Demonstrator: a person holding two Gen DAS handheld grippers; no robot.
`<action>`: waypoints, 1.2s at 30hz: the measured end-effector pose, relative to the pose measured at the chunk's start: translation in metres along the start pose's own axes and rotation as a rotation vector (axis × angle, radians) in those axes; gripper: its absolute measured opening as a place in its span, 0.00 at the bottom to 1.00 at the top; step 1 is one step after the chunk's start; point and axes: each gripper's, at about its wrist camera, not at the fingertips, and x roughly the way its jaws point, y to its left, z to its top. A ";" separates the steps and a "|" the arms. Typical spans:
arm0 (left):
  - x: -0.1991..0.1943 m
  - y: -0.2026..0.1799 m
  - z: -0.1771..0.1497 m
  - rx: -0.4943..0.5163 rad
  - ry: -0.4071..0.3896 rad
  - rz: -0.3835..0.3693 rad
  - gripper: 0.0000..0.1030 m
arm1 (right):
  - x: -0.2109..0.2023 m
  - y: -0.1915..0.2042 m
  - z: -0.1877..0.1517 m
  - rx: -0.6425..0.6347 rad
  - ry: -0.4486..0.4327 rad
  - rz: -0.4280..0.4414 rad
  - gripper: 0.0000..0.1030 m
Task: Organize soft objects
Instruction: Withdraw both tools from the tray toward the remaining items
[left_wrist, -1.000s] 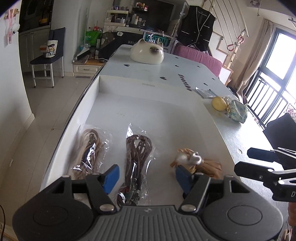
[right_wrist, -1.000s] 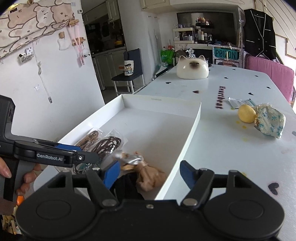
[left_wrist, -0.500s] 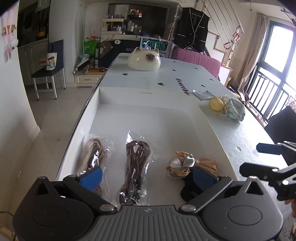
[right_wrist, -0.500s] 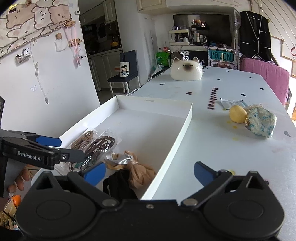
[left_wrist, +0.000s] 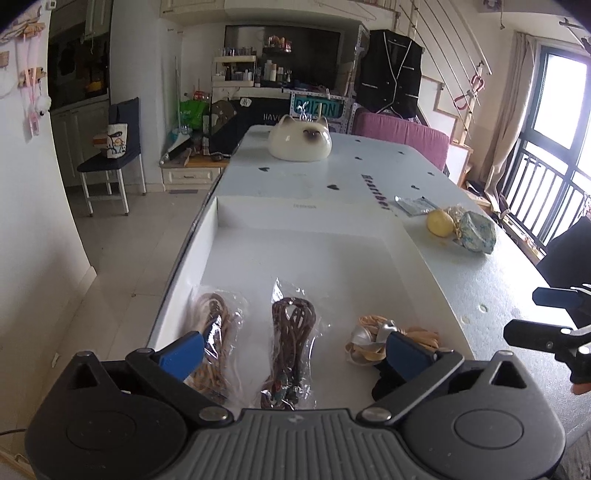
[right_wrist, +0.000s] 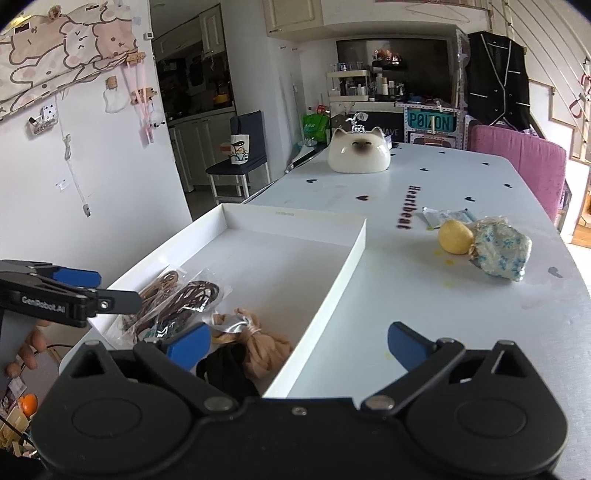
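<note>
A shallow white tray (left_wrist: 417, 254) holds a bagged light-brown cord (left_wrist: 214, 325), a bagged dark-brown cord (left_wrist: 293, 328), a tan stocking bundle with a silver wrap (left_wrist: 369, 338) and a black soft item (left_wrist: 384, 378). My left gripper (left_wrist: 295, 350) hangs open over the tray's near end, with nothing pressed between its blue pads. My right gripper (right_wrist: 297, 343) is also open and straddles the tray's right wall (right_wrist: 354, 254). The tan bundle (right_wrist: 262, 341) and black item (right_wrist: 225, 369) lie just beyond its left finger. Each gripper shows in the other's view: left gripper (right_wrist: 118, 288), right gripper (left_wrist: 522, 313).
On the table right of the tray lie a yellow ball (right_wrist: 455, 236), a floral fabric pouch (right_wrist: 500, 251) and a small packet (right_wrist: 443, 216). A cat-shaped ceramic (right_wrist: 359, 155) sits at the far end. The tray's far half holds nothing. A hand (right_wrist: 26, 350) grips the left tool.
Both grippers' jaws spread from partly open to wide. Both views pulled back and up a little, and the tan bundle lies free in the tray.
</note>
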 end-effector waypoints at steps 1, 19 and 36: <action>-0.002 -0.001 0.001 0.002 -0.006 0.002 1.00 | -0.001 -0.002 0.001 0.001 -0.002 -0.002 1.00; -0.017 -0.028 0.023 0.046 -0.067 -0.011 1.00 | -0.018 -0.041 0.005 0.041 -0.037 -0.045 1.00; 0.030 -0.113 0.053 0.099 -0.079 -0.102 1.00 | -0.042 -0.130 0.000 0.125 -0.091 -0.181 1.00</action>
